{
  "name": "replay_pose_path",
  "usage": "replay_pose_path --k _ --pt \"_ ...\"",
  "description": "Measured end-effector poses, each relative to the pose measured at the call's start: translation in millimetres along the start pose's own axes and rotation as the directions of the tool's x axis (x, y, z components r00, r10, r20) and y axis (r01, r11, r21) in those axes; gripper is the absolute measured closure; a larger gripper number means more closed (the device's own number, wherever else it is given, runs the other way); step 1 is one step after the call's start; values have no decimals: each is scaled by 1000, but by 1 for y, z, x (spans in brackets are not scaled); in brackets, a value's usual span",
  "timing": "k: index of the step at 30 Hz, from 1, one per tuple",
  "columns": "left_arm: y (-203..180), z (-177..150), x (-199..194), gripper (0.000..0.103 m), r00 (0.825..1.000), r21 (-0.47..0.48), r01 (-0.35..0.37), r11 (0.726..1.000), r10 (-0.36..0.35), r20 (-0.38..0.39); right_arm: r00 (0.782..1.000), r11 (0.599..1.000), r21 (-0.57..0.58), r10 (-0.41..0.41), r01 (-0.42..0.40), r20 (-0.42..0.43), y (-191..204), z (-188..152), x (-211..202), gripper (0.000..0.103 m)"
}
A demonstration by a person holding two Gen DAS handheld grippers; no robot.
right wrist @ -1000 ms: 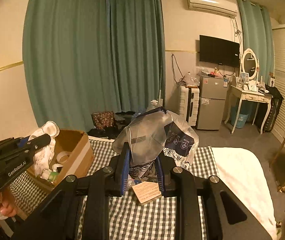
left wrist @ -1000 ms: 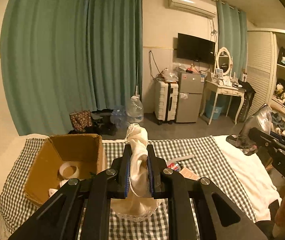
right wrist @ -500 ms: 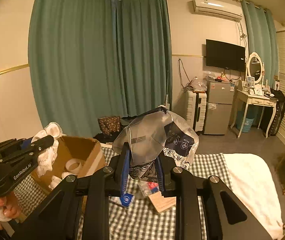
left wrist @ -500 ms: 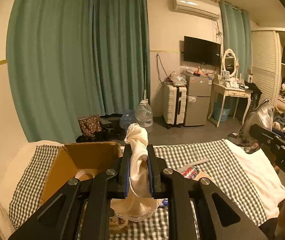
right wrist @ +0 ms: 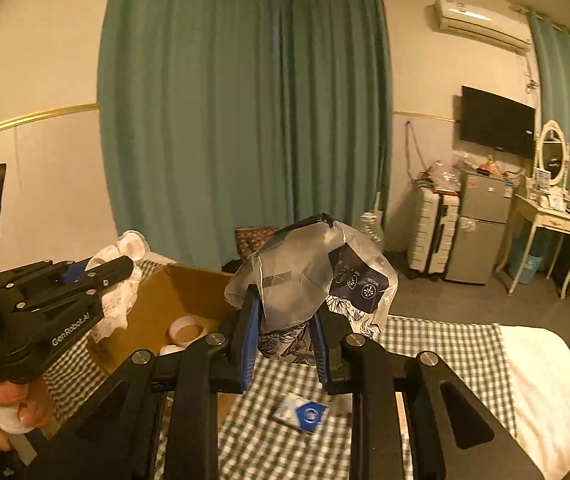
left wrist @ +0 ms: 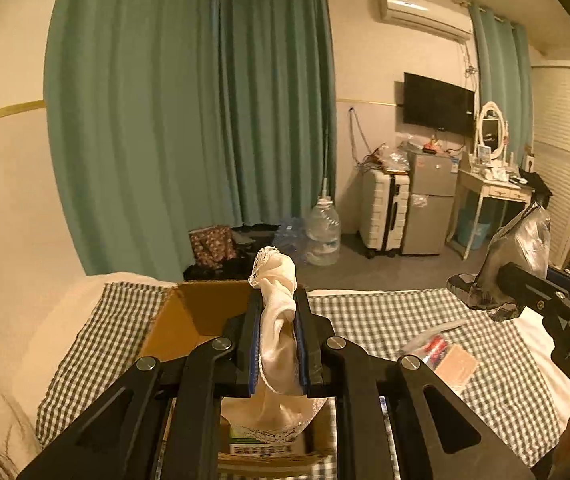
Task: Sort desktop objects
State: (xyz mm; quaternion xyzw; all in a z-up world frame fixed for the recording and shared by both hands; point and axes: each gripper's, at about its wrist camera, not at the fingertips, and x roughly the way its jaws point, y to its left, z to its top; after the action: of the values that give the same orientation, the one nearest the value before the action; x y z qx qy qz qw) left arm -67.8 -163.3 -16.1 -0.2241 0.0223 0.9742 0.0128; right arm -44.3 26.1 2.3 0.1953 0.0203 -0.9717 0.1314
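Note:
My left gripper [left wrist: 278, 300] is shut on a cream lace-trimmed cloth [left wrist: 279, 328], which hangs right over the open cardboard box [left wrist: 189, 320]. In the right wrist view that same gripper [right wrist: 125, 268] and its cloth [right wrist: 115, 312] sit over the box's left edge, with a hand [right wrist: 9, 420] on its handle. My right gripper [right wrist: 285, 304] is shut on a clear plastic bag [right wrist: 305, 280] holding a dark printed pack. Rolls of white tape [right wrist: 185, 330] lie inside the box [right wrist: 173, 300]. The left wrist view shows the right gripper with its bag [left wrist: 521, 248] at the far right.
A checked cloth [left wrist: 385, 316] covers the bed-like surface. On it lie a small blue-and-white packet [right wrist: 301, 414], a red-printed packet [left wrist: 429, 346] and a tan card [left wrist: 457, 366]. Beyond the bed are green curtains, a water jug, a suitcase, a small fridge and a dressing table.
Both grippers have swung left toward the cardboard box, each still gripping its item. The box now lies directly under the left gripper, and the blue-and-white packet has come into view under the right one.

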Motion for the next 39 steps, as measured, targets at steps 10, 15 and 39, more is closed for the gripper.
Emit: replay_pose_path --k 10,15,39 --pt "37 -19 36 88 996 -30 -38 999 35 -87 997 998 -12 66 -67 -42 32 -6 43 80" --pt "53 -26 54 88 991 -79 -52 995 42 -127 991 993 -32 115 -117 -64 52 -12 66 80" --pt "91 -82 143 88 929 -96 -80 992 39 -367 928 954 -44 278 -298 -248 112 -43 194 80"
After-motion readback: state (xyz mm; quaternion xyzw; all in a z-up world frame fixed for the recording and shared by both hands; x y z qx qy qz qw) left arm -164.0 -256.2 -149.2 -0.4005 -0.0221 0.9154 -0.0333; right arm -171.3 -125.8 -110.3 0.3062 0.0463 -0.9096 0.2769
